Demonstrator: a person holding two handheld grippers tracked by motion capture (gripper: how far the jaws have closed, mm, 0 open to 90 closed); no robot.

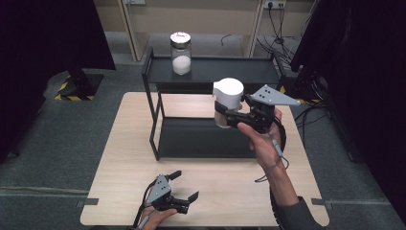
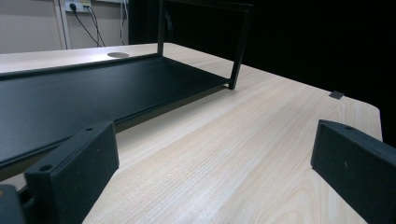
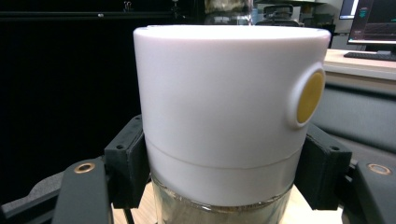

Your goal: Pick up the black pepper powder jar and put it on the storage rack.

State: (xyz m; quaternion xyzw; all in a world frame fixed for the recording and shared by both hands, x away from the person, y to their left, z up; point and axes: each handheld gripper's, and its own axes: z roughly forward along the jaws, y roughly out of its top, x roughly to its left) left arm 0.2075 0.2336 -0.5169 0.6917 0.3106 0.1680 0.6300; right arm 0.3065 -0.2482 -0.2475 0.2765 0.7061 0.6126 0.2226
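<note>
My right gripper [image 1: 224, 118] is shut on a jar [image 1: 229, 94] with a tall white cap and a glass body, and holds it upright in the air in front of the black two-level rack [image 1: 249, 72]. In the right gripper view the jar [image 3: 224, 102] shows a round yellow button on the side of its cap, and the black jaws of the right gripper [image 3: 224, 182] press on it just below the cap. A hand holds my left gripper [image 1: 186, 185] low at the table's front edge. It is open, with nothing but bare wood between the jaws of the left gripper [image 2: 210, 172].
A glass jar [image 1: 181, 52] of white powder stands on the rack's top level at the left. The bottom level [image 1: 191, 139] is bare black metal, also seen in the left gripper view [image 2: 70, 93]. The light wood table [image 1: 230, 182] ends just behind the left hand.
</note>
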